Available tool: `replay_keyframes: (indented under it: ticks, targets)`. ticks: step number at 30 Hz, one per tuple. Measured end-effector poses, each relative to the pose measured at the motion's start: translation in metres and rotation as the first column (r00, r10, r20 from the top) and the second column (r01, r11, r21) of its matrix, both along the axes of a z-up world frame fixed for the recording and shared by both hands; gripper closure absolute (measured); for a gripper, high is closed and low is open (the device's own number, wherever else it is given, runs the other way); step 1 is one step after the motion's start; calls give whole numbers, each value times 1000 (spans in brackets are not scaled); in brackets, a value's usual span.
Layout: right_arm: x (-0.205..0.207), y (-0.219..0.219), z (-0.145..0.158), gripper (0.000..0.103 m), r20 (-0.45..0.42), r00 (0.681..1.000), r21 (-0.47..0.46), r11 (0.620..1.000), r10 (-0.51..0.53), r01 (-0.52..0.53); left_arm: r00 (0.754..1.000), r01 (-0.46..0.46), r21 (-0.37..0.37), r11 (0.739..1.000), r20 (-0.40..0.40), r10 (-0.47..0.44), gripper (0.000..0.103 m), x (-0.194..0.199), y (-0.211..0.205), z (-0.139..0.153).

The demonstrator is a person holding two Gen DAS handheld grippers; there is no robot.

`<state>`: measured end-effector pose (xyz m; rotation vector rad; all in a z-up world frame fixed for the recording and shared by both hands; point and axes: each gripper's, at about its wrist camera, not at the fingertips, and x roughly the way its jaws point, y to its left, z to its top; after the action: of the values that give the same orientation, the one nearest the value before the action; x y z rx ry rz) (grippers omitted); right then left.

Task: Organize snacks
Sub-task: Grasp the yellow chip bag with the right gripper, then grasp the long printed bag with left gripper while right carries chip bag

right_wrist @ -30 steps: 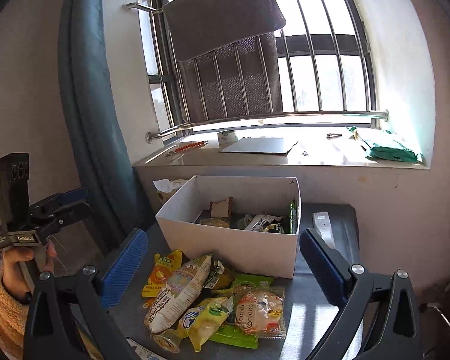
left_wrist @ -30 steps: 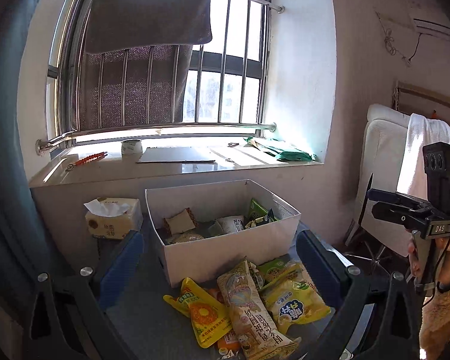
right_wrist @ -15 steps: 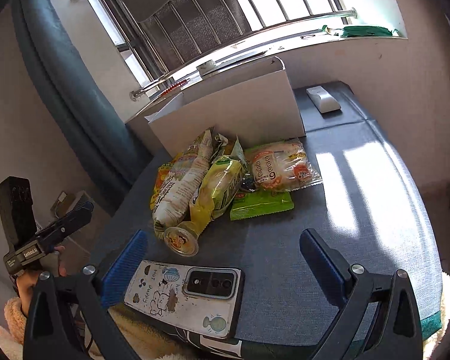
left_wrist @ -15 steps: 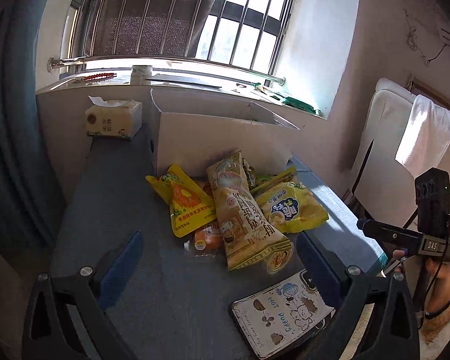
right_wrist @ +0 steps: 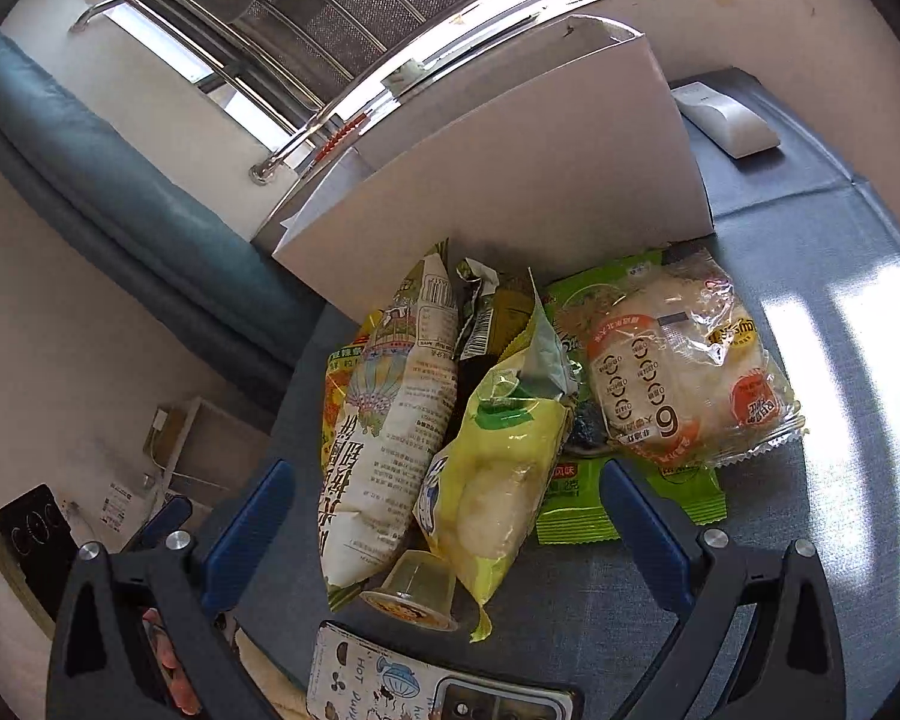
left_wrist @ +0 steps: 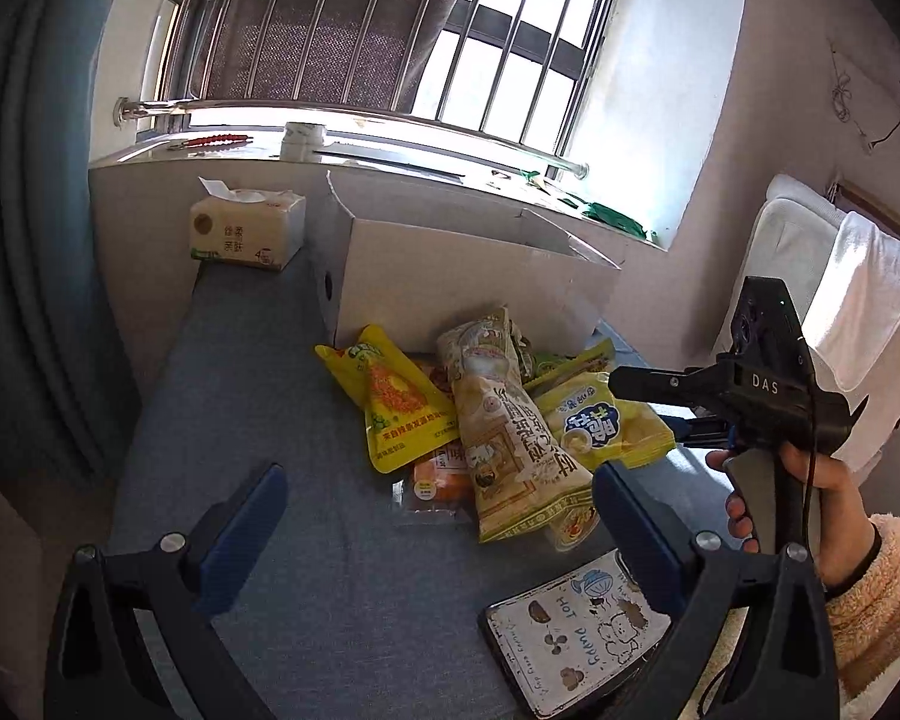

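A pile of snack bags lies on the grey table in front of a white cardboard box (left_wrist: 450,276), which also shows in the right wrist view (right_wrist: 510,180). The pile holds a yellow bag (left_wrist: 396,408), a long beige bag (left_wrist: 510,444) (right_wrist: 390,420), a yellow-green bag (left_wrist: 600,420) (right_wrist: 498,456), a clear bread pack (right_wrist: 684,372), green packets (right_wrist: 570,504) and a jelly cup (right_wrist: 414,594). My left gripper (left_wrist: 438,510) is open and empty just above the near end of the pile. My right gripper (right_wrist: 444,510) is open and empty, low over the yellow-green bag; it also shows in the left wrist view (left_wrist: 690,402).
A phone in a cartoon case (left_wrist: 570,642) (right_wrist: 426,684) lies at the table's near edge. A tissue pack (left_wrist: 246,228) stands left of the box. A white remote (right_wrist: 726,114) lies right of the box. A chair with a towel (left_wrist: 858,312) stands to the right.
Both grippers have come down and forward toward the snack pile. The right gripper has moved in closer over the bags. Both stay open.
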<state>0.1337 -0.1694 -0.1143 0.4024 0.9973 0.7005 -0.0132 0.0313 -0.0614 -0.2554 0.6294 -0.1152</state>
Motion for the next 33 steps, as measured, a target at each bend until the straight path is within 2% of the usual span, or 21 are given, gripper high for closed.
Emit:
replay_keyframes:
  ticks: [3, 4, 6, 7, 9, 11, 15, 17, 20, 22, 24, 25, 26, 27, 28, 29, 31, 33]
  targets:
    - [11, 15, -7, 0, -44, 998, -27, 999, 43, -44, 1000, 5, 0, 1000, -9, -5, 0, 4, -1, -1]
    - [13, 17, -9, 18, -43, 998, -47, 998, 34, -36, 1000, 3, 4, 1000, -16, -3, 0, 6, -3, -1]
    - [15, 16, -13, 70, -47, 999, -105, 994, -13, 8, 1000, 9, 10, 1000, -23, -9, 0, 10, -5, 0]
    - [15, 11, -12, 73, -49, 999, -65, 998, -13, 10, 1000, 14, 12, 1000, -23, -14, 0, 11, -7, 0]
    - [10, -1, -5, 73, -38, 999, -10, 1000, -18, 17, 999, 37, 19, 999, -31, -36, 0, 17, -12, 2]
    - [1, -14, 11, 73, 21, 999, -7, 999, -36, 37, 997, 54, 35, 998, -48, -52, 0, 27, -19, 3]
    - [-17, -47, 41, 73, 106, 991, 57, 996, -80, 74, 989, 111, 76, 991, -107, -103, 0, 63, -43, 6]
    - [-27, -62, 54, 73, 157, 981, 54, 993, -116, 109, 983, 127, 108, 986, -146, -111, 0, 86, -58, 3]
    - [-42, -81, 63, 72, 205, 968, 54, 989, -147, 139, 970, 107, 209, 972, -239, -55, 0, 124, -77, -9]
    - [-53, -90, 67, 72, 228, 960, 56, 987, -160, 152, 965, 113, 302, 946, -260, -32, 0, 142, -91, -18]
    - [-60, -98, 65, 72, 228, 959, 58, 986, -168, 158, 962, 125, 410, 903, -273, -9, 2, 152, -104, -29]
    - [-64, -101, 63, 72, 222, 960, 64, 985, -171, 161, 955, 147, 434, 889, -296, -13, 14, 156, -107, -35]
    - [-65, -100, 62, 72, 215, 961, 67, 985, -171, 161, 948, 166, 430, 888, -318, -23, 39, 160, -107, -41]
    - [-67, -102, 59, 72, 209, 963, 65, 985, -169, 158, 944, 176, 416, 892, -329, -32, 42, 161, -107, -45]
    - [-69, -105, 55, 72, 206, 964, 60, 986, -166, 157, 944, 191, 402, 895, -325, -55, 55, 160, -107, -46]
    - [-69, -105, 52, 72, 201, 966, 57, 986, -164, 155, 955, 185, 397, 899, -287, -70, 65, 156, -107, -42]
    - [-68, -106, 47, 72, 184, 970, 54, 987, -160, 153, 973, 158, 366, 917, -214, -83, 66, 142, -103, -28]
    - [-67, -107, 44, 72, 181, 970, 55, 987, -160, 152, 978, 154, 279, 948, -177, -107, 67, 132, -93, -12]
